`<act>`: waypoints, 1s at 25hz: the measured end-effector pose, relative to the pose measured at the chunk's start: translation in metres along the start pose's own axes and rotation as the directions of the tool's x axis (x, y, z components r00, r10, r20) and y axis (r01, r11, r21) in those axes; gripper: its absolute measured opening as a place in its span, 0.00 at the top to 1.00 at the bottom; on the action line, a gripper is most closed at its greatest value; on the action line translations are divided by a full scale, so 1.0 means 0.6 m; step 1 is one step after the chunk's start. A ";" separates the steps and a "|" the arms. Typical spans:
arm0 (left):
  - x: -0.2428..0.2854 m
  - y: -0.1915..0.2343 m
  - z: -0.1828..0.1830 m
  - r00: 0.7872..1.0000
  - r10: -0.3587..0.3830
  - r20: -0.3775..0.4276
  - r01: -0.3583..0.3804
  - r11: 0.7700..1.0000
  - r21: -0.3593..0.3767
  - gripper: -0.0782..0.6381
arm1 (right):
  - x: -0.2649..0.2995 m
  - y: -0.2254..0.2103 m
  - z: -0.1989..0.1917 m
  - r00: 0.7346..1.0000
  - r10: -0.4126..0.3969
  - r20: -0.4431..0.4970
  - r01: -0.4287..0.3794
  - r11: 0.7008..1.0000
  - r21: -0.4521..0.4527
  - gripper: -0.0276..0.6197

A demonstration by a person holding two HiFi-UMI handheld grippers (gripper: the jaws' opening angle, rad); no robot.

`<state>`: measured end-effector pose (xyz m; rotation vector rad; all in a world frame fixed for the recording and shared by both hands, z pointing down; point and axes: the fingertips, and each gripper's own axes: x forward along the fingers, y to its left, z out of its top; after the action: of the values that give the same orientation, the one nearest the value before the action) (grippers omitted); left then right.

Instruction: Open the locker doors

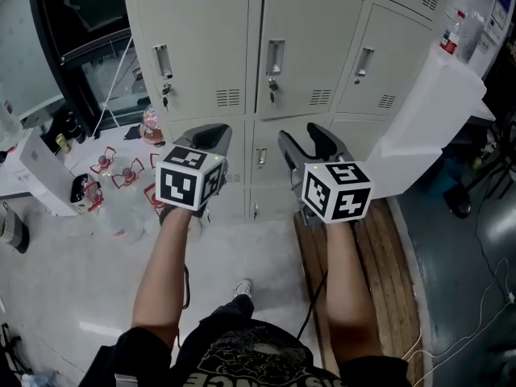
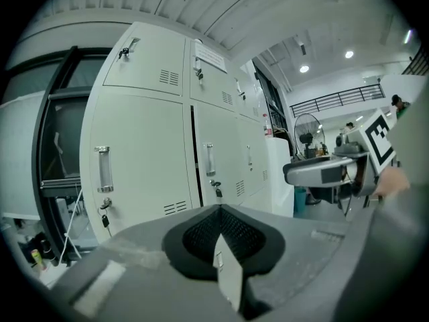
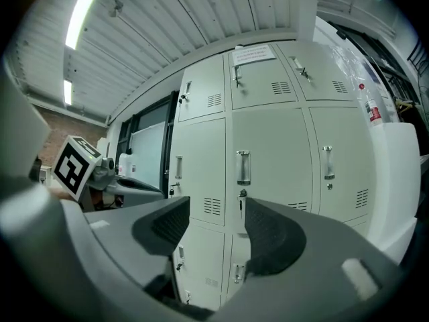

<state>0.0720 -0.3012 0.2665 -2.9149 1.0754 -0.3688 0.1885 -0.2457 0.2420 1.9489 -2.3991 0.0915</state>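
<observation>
My right gripper [image 3: 218, 223], spread and empty, faces the upright handle [image 3: 243, 167] of the middle locker door [image 3: 275, 146] straight ahead, well apart; my left gripper [image 2: 220, 237] is pressed together.

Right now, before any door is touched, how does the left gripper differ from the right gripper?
The left gripper has its jaws shut together, while the right gripper has its jaws apart. The left gripper faces the lockers at a slant, from their left side; the right gripper faces them almost squarely. Both grippers hold nothing, and both are short of the lockers, touching no door.
</observation>
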 end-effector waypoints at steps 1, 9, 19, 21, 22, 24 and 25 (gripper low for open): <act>0.013 0.009 0.003 1.000 -0.004 0.000 0.004 1.000 0.001 0.89 | 0.015 -0.007 0.004 1.000 -0.001 0.000 0.001 1.000 0.000 0.58; 0.093 0.089 0.020 1.000 -0.022 -0.001 0.022 1.000 0.007 0.89 | 0.127 -0.044 0.028 1.000 -0.009 0.008 0.009 1.000 0.003 0.58; 0.163 0.154 0.037 0.999 -0.042 0.013 0.042 0.999 0.020 0.89 | 0.241 -0.060 0.056 1.000 0.006 0.021 -0.006 1.000 -0.021 0.58; 0.175 0.162 0.038 0.999 -0.049 0.013 0.048 0.999 0.024 0.89 | 0.260 -0.062 0.060 1.000 0.015 0.026 -0.014 1.000 -0.020 0.58; 0.180 0.165 0.039 0.999 -0.051 0.014 0.051 0.998 0.027 0.89 | 0.269 -0.062 0.063 0.999 0.022 0.030 -0.021 1.000 -0.019 0.58; 0.192 0.171 0.041 0.998 -0.056 0.015 0.056 0.998 0.036 0.89 | 0.285 -0.064 0.072 0.999 0.033 0.039 -0.032 0.999 -0.021 0.58; 0.197 0.173 0.042 0.998 -0.060 0.015 0.059 0.997 0.040 0.89 | 0.293 -0.065 0.076 0.998 0.037 0.043 -0.035 0.999 -0.025 0.58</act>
<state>0.0985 -0.4580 0.2580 -2.9150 0.9701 -0.3633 0.1908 -0.4287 0.2102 1.9177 -2.4509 0.0221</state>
